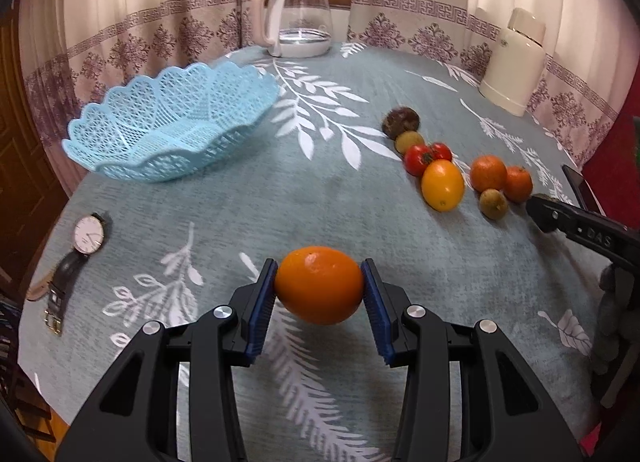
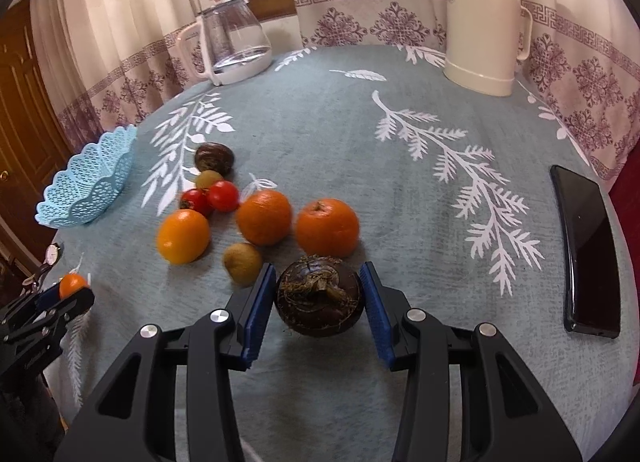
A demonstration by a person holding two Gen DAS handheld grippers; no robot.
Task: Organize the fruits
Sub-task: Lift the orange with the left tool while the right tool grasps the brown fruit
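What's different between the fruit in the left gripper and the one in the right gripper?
The orange in the left gripper is bright, smooth and egg-shaped; the dark brown fruit in the right gripper is rounder, rough, with dry fibres on top. The orange hangs above the tablecloth; whether the brown one is lifted is unclear. Both sit between blue pads.

Both wrist views face forward, low; fruit pile (image 1: pixel 460 166) apparently shared

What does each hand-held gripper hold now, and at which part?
Left hand-held gripper: orange, clamped at its two sides. Right hand-held gripper: dark brown fruit, sides.
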